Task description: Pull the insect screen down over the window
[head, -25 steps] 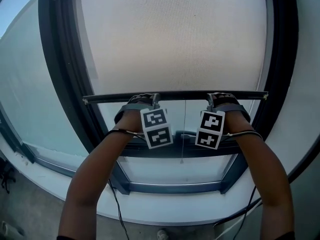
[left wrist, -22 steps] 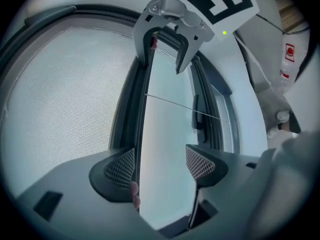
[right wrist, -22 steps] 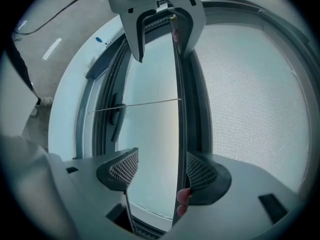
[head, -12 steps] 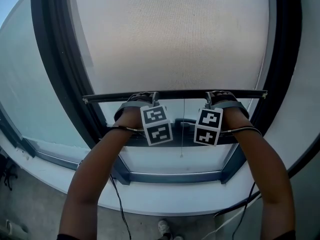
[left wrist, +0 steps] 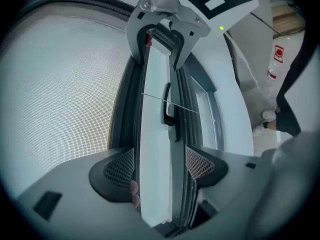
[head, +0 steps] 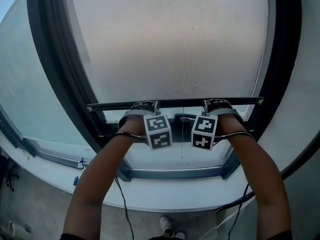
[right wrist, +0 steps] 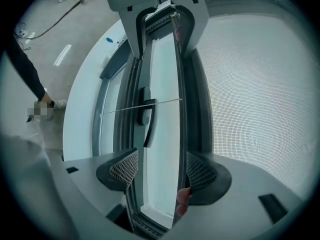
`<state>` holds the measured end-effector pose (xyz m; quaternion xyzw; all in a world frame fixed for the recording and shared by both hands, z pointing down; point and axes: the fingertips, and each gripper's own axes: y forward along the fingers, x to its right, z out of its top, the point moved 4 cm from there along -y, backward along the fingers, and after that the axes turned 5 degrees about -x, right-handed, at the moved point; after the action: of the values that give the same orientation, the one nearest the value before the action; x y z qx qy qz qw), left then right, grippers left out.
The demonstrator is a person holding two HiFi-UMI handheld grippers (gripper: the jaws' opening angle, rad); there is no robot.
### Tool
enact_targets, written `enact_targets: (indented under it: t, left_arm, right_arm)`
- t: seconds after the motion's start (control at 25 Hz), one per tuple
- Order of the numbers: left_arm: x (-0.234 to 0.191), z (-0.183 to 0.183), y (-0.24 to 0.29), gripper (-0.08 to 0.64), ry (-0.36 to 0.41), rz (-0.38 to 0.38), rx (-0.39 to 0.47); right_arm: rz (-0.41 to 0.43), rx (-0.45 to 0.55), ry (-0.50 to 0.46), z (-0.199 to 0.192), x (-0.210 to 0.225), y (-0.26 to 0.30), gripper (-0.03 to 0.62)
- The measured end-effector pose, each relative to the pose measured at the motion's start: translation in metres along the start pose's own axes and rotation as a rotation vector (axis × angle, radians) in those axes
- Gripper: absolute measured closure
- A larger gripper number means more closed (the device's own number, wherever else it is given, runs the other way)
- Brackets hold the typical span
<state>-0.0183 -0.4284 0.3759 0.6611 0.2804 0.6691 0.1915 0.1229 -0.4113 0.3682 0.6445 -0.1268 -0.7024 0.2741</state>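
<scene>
Head view: insect screen (head: 170, 44) covers most of window. Its bottom bar (head: 175, 103) sits just above lower frame (head: 175, 173), with strip of glass uncovered beneath. I have left gripper (head: 145, 105) on bottom bar left of centre, right gripper (head: 216, 104) right of centre. I judge this spacing keeps it level under downward pull.

Left gripper view: jaws wide apart, not clamping; bottom bar (left wrist: 141, 109) lies against screen-side jaw only.

Right gripper view: same. Jaws released, bottom bar (right wrist: 179, 109) touching screen-side jaw, window handle (right wrist: 145, 114) beyond.

The left forearm (head: 100, 176) and right forearm (head: 256, 169) stretch forward, parallel. The left gripper (left wrist: 160, 166) and right gripper (right wrist: 160, 170) are level and near each other, each with its jaws apart.
</scene>
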Motion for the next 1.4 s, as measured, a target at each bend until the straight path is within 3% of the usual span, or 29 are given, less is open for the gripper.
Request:
enact_targets:
  t: [0.48, 0.64, 0.84, 1.12, 1.4]
  left_arm:
    - [0.019, 0.001, 0.013, 0.241, -0.032, -0.032, 0.024]
    - [0.045, 0.000, 0.031, 0.241, -0.017, -0.081, 0.013]
    - [0.060, -0.001, 0.043, 0.241, -0.008, -0.078, 0.009]
    - [0.099, -0.001, 0.070, 0.241, 0.001, -0.191, 0.003]
    - [0.113, -0.002, 0.083, 0.241, -0.012, -0.171, 0.011]
  right_arm:
    - [0.036, 0.015, 0.026, 0.003, -0.019, 0.010, 0.288]
    - [0.085, 0.004, 0.004, 0.006, -0.046, 0.024, 0.291]
    - [0.082, 0.009, 0.005, 0.009, -0.062, 0.035, 0.291]
    - [0.181, 0.005, -0.004, 0.013, -0.102, 0.057, 0.299]
    - [0.196, 0.003, 0.008, 0.016, -0.116, 0.067, 0.299]
